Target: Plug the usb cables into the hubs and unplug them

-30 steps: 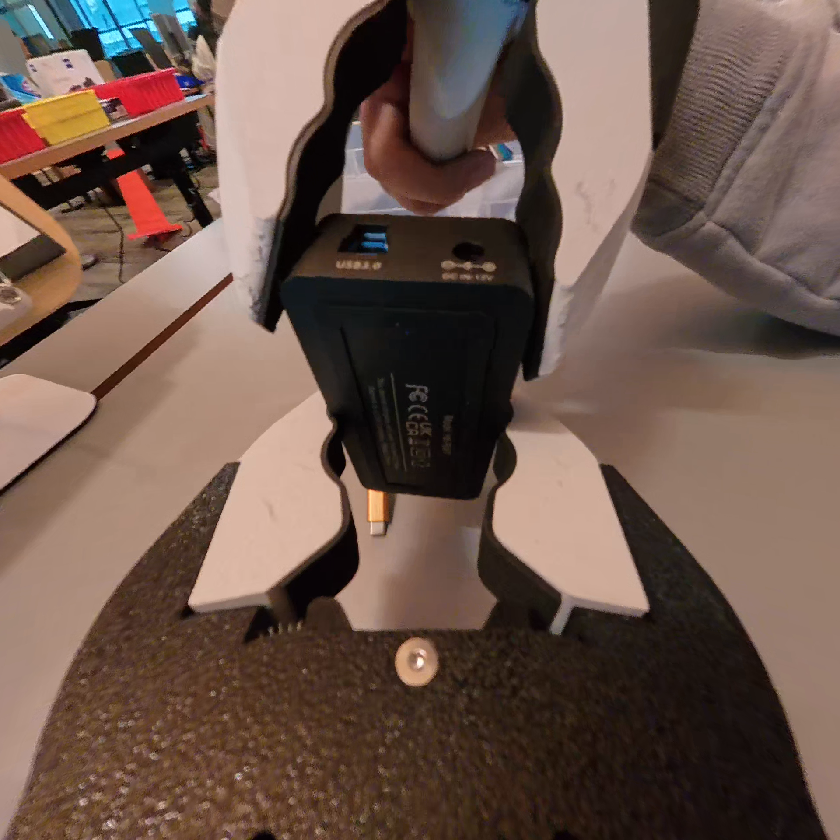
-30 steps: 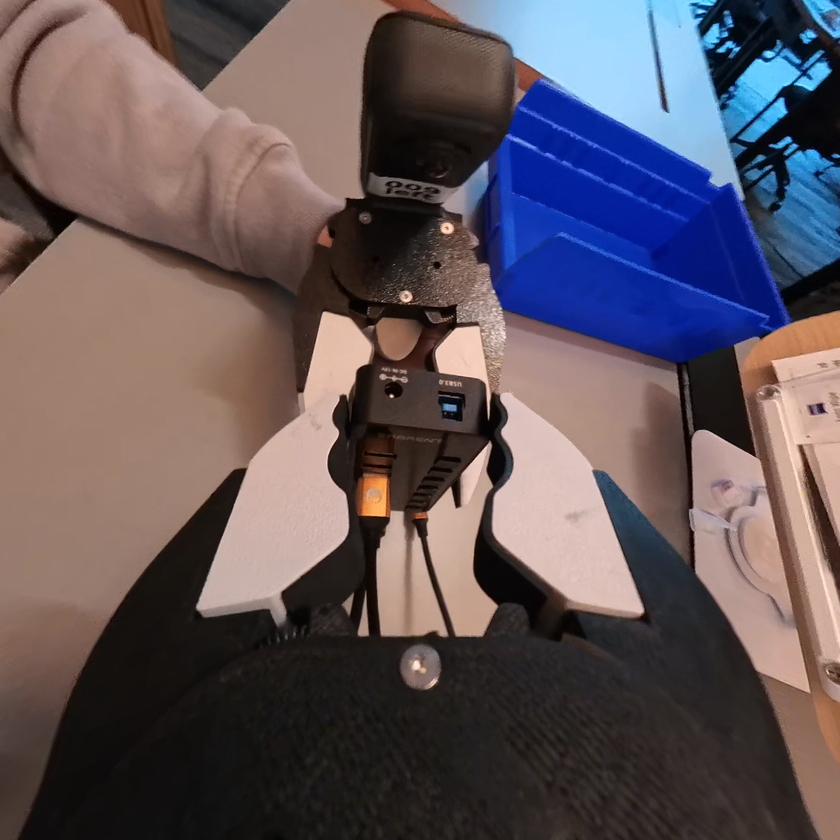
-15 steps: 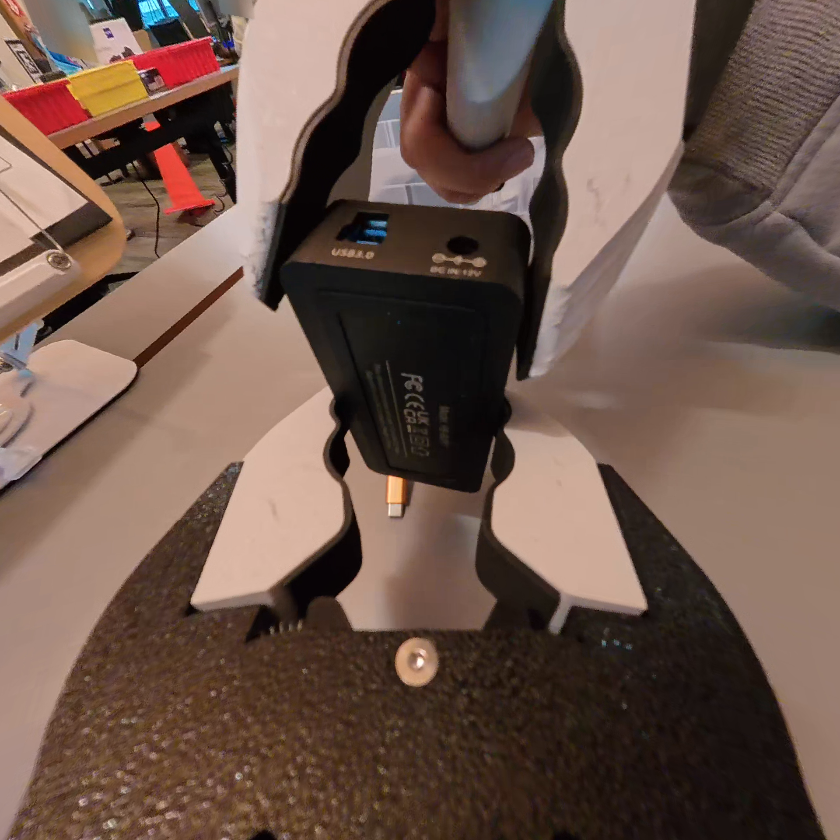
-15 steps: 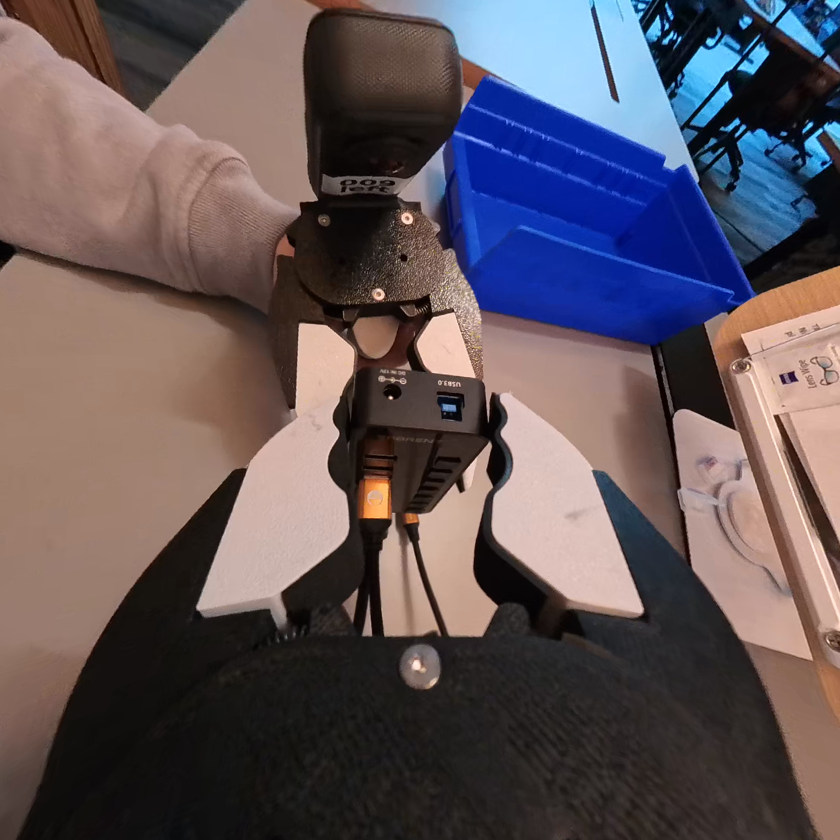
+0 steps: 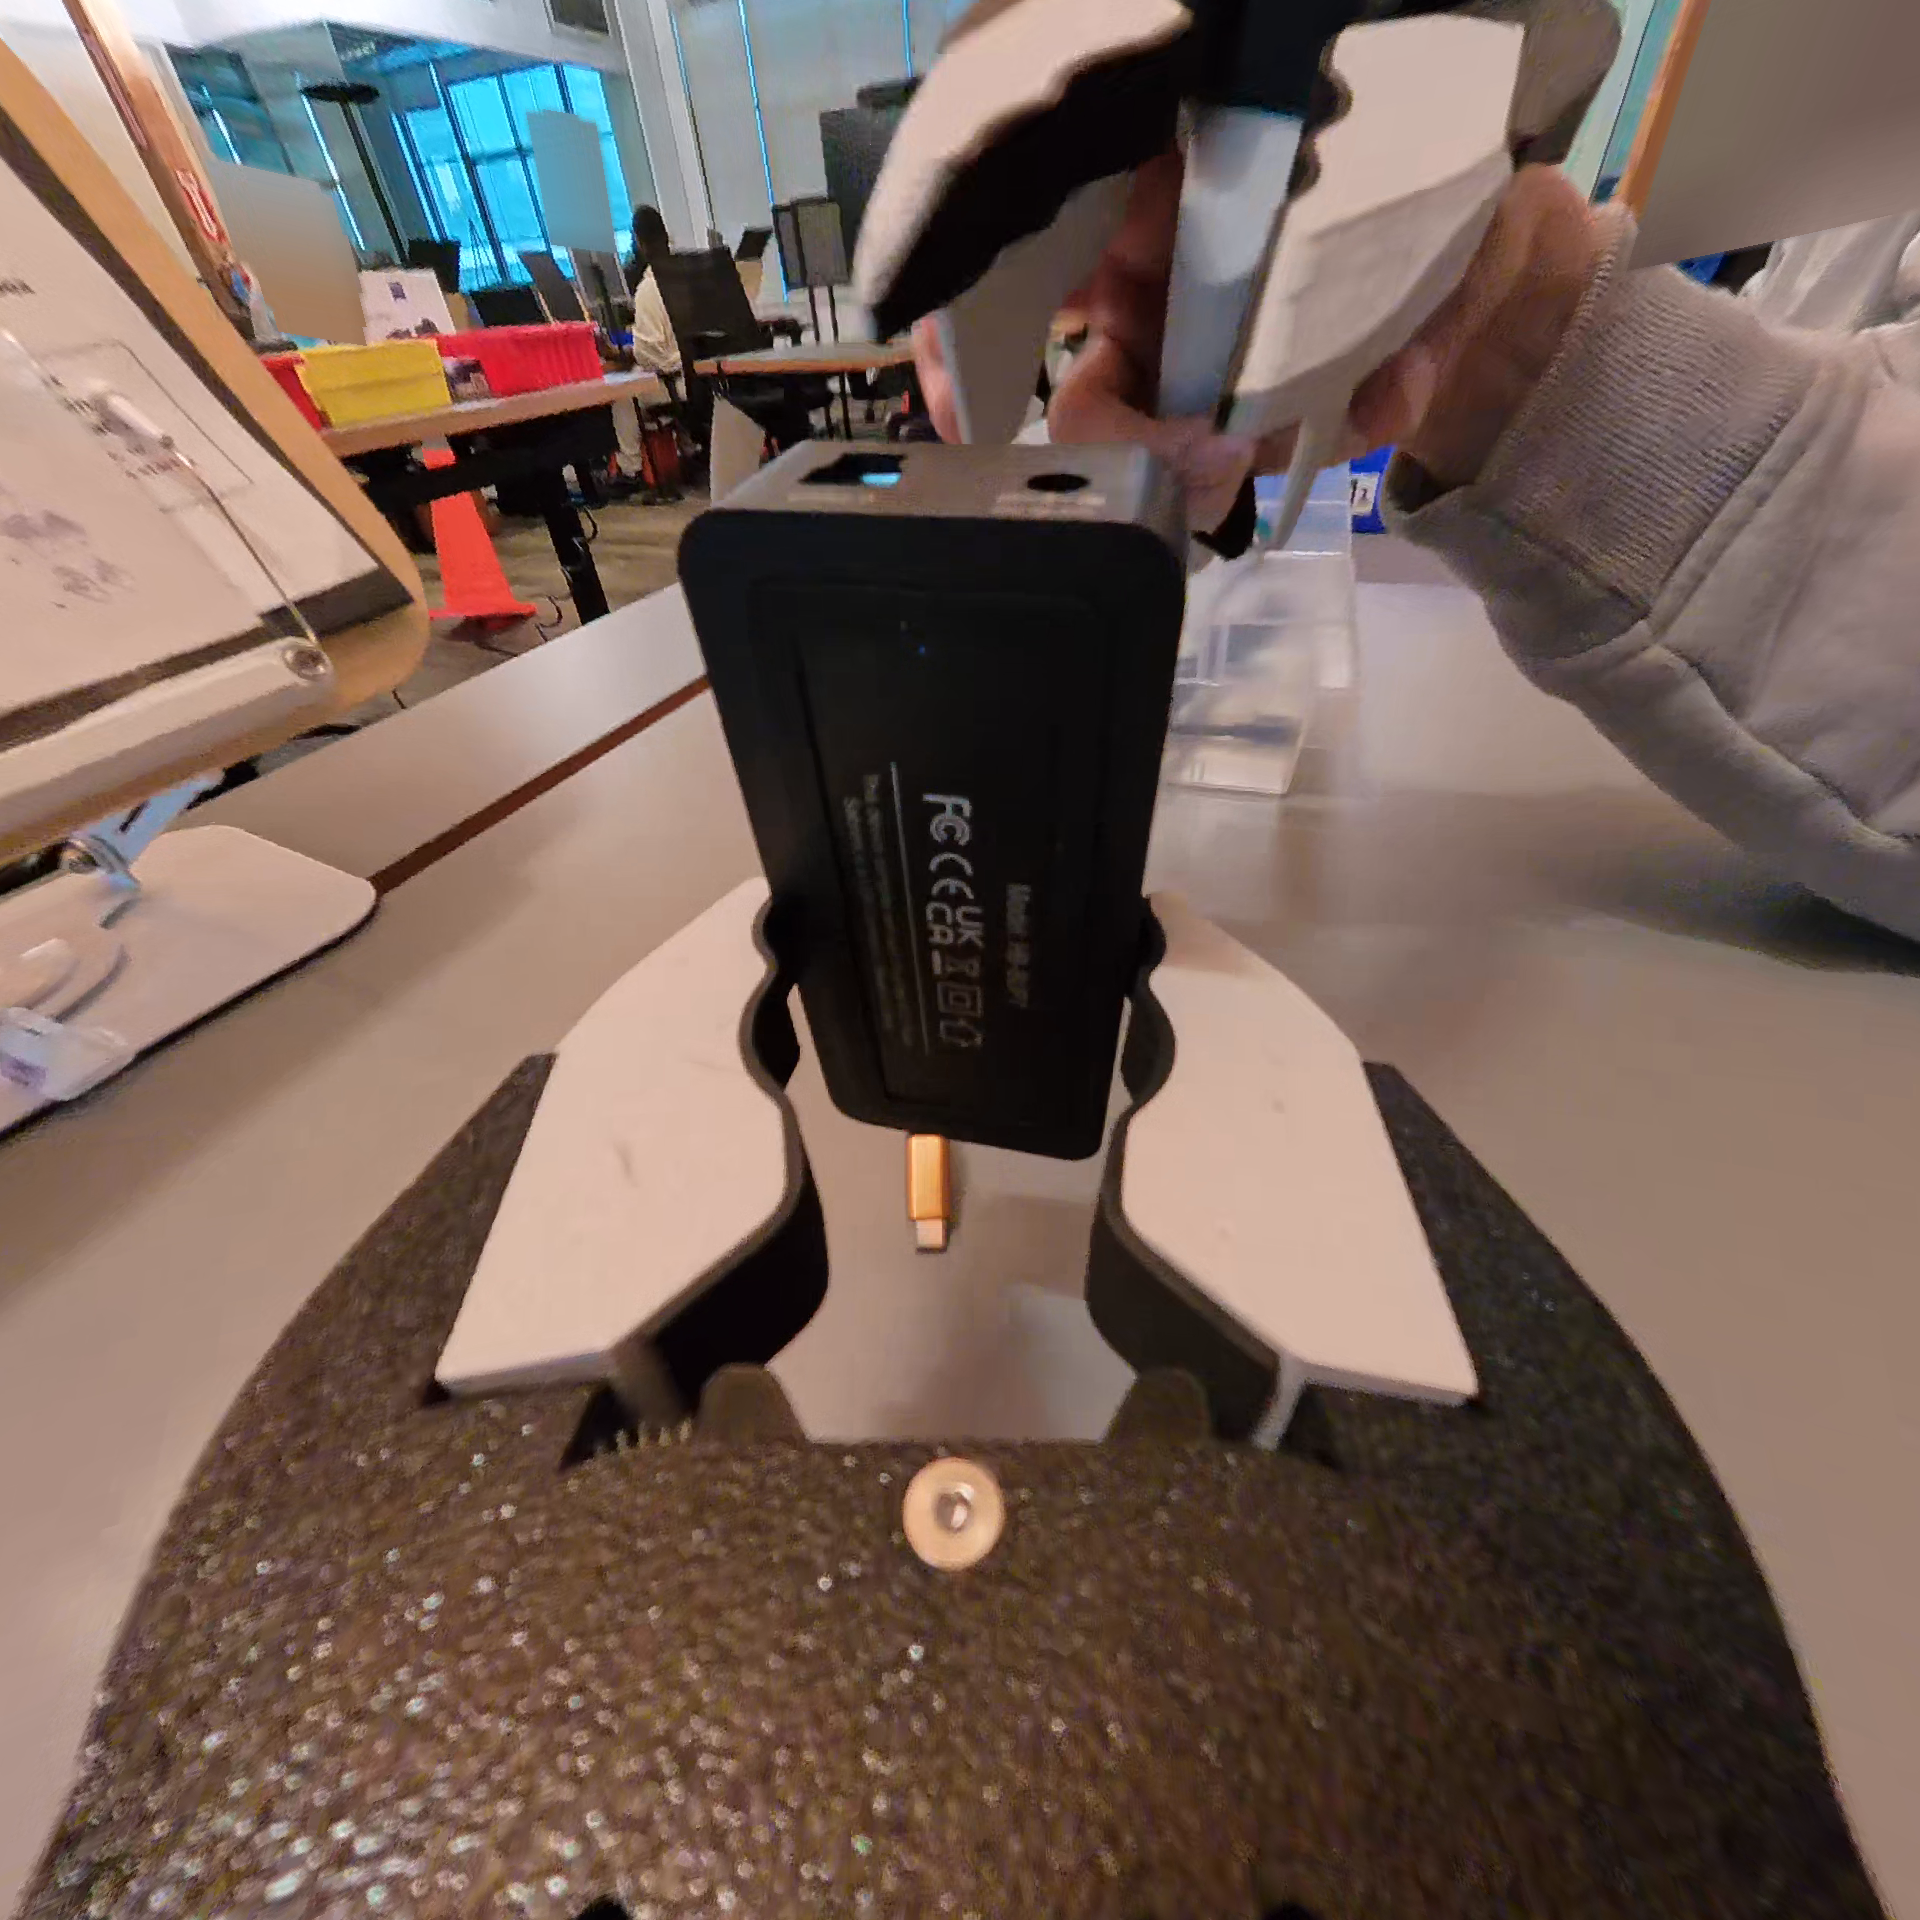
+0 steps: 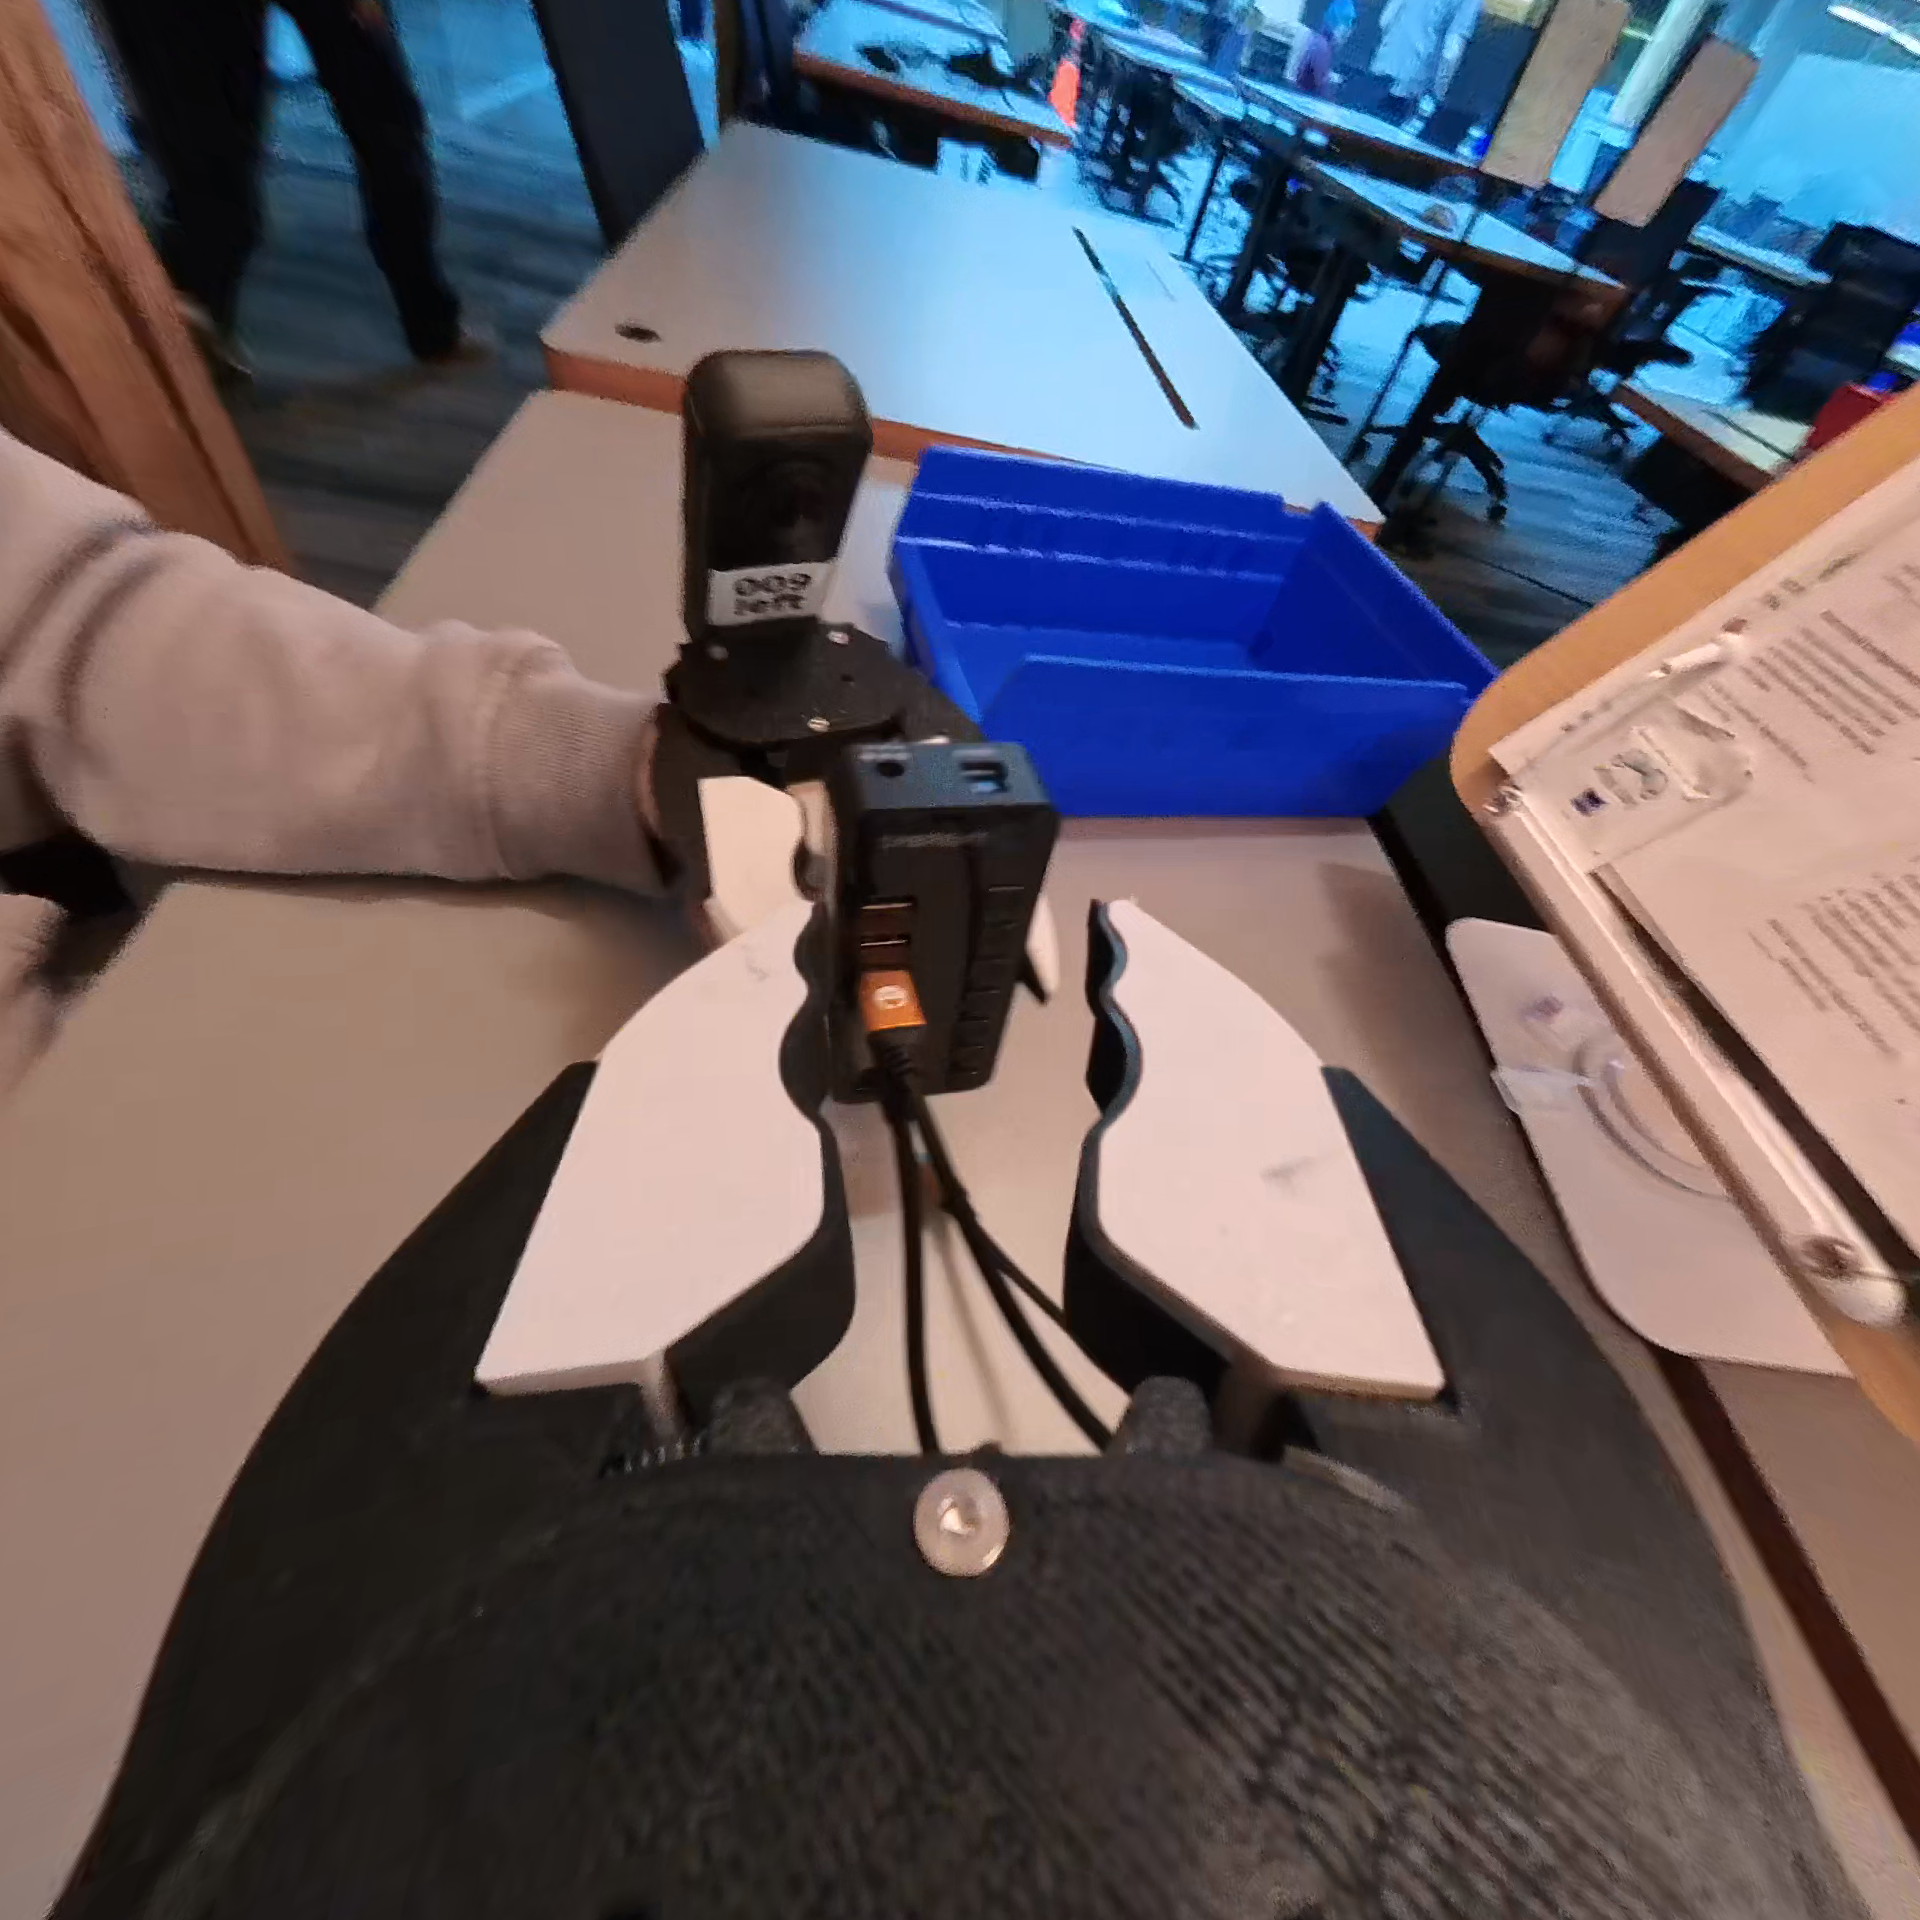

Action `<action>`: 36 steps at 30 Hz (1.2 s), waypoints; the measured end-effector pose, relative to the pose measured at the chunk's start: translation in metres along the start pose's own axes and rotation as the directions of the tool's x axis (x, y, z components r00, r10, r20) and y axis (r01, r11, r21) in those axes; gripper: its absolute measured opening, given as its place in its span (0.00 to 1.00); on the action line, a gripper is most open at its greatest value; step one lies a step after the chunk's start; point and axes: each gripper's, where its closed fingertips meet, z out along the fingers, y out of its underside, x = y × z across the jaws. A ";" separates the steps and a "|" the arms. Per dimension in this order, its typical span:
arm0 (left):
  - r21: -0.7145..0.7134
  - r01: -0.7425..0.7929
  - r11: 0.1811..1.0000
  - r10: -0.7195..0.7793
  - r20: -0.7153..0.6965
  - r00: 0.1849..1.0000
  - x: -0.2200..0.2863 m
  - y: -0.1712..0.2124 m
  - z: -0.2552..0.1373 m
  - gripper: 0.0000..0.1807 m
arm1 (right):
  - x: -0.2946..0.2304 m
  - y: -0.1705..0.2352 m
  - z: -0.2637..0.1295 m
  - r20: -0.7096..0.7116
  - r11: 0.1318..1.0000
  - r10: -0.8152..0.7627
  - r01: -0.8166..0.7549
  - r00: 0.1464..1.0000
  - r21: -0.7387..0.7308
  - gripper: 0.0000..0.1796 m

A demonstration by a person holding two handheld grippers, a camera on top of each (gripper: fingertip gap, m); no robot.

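Observation:
My left gripper (image 5: 956, 935) is shut on a black USB hub (image 5: 935, 790) and holds it upright above the grey table (image 5: 1507, 1039). An orange connector (image 5: 928, 1190) hangs below the hub's near end. In the right wrist view the hub (image 6: 935, 894) shows its port side, with an orange USB plug (image 6: 888, 1008) seated in it and black cables (image 6: 925, 1278) running down toward me. My right gripper (image 6: 951, 925) is open, its fingers (image 6: 1195, 1091) apart from the hub. It also shows in the left wrist view (image 5: 1195, 260), raised above the hub's far end.
A blue bin (image 6: 1195, 665) stands on the table behind the hub. A wooden stand with papers (image 6: 1714, 779) and its white base (image 6: 1621, 1195) sit at the right, and show at the left in the left wrist view (image 5: 156, 582). A clear plastic box (image 5: 1257, 675) lies beyond. A grey sleeve (image 5: 1662, 582) crosses the table.
My right gripper has opened, let go of the hub and drawn back and up from it. My left gripper keeps its hold on the hub, which now stands more upright.

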 end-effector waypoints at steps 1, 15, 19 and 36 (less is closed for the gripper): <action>0.036 -0.001 0.999 0.001 -0.003 1.000 0.000 -0.006 -0.002 0.34 | -0.006 -0.001 0.001 0.021 1.000 0.013 -0.013 1.000 0.006 0.26; 0.085 -0.085 0.993 0.092 -0.076 0.993 0.024 -0.019 0.002 0.34 | -0.034 0.030 0.010 -0.105 0.999 0.047 -0.048 0.993 -0.010 0.09; 0.085 -0.098 0.992 0.105 -0.094 0.990 0.029 -0.017 0.004 0.34 | -0.039 0.035 0.007 -0.073 0.998 0.058 -0.059 0.996 -0.018 0.08; 0.115 -0.091 0.989 0.114 -0.209 0.971 0.048 -0.022 0.002 0.34 | -0.057 0.050 0.000 0.065 0.998 0.039 -0.035 0.997 -0.059 0.10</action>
